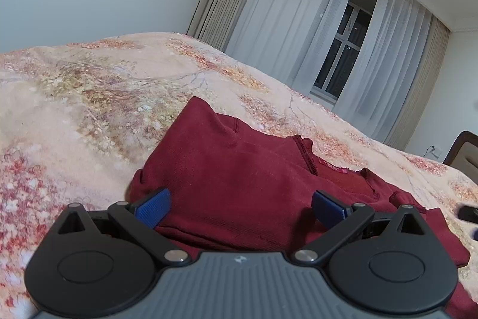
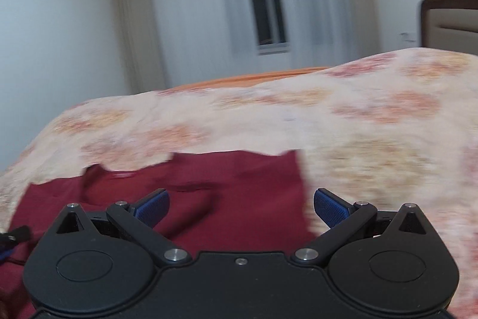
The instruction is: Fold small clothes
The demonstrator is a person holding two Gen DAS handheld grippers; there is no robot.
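Left tongs (image 1: 239, 210): blue pads spread wide apart, nothing between them. They sit low over a dark red garment (image 1: 239, 169); the left pad (image 1: 153, 208) overlaps the bunched left edge of the cloth, the right pad (image 1: 327, 211) is over the cloth nr the neckline. Can't tell whether either pad actually touches the fabric.

Right tongs (image 2: 240, 210): also wide apart, holding nothing. Left pad (image 2: 152, 208) is over the red cloth, right pad (image 2: 330, 211) is just past the garment's right edge, over the floral bedspread (image 2: 358, 115). This view is motion-blurred, so fine detail is lost.

The garment lies on the bed, partly folded: in the left wrist view a thick folded layer rises to a rounded corner at the far left, w/ the neckline (image 1: 309, 160) and a small pink label (image 1: 337, 168) showing to the right of it. In the right wrist view it looks flatter, w/ a straight vertical edge on the right and the neck opening (image 2: 119, 175) toward the left.

At the far right edge of the left view, a dark bit of the other gripper (image 1: 467, 213) shows over the bedspread. At the far left of the right view, a dark part w/ some blue (image 2: 15, 235) sits over the red cloth.

Beyond: bedspread is cream w/ pink-orange flowers and rumpled. An orange strip (image 2: 254, 78) shows at its far edge. Behind are sheer white curtains (image 1: 298, 20), a dark window (image 1: 343, 44), plain walls, and a brown headboard (image 2: 448, 23) at right.
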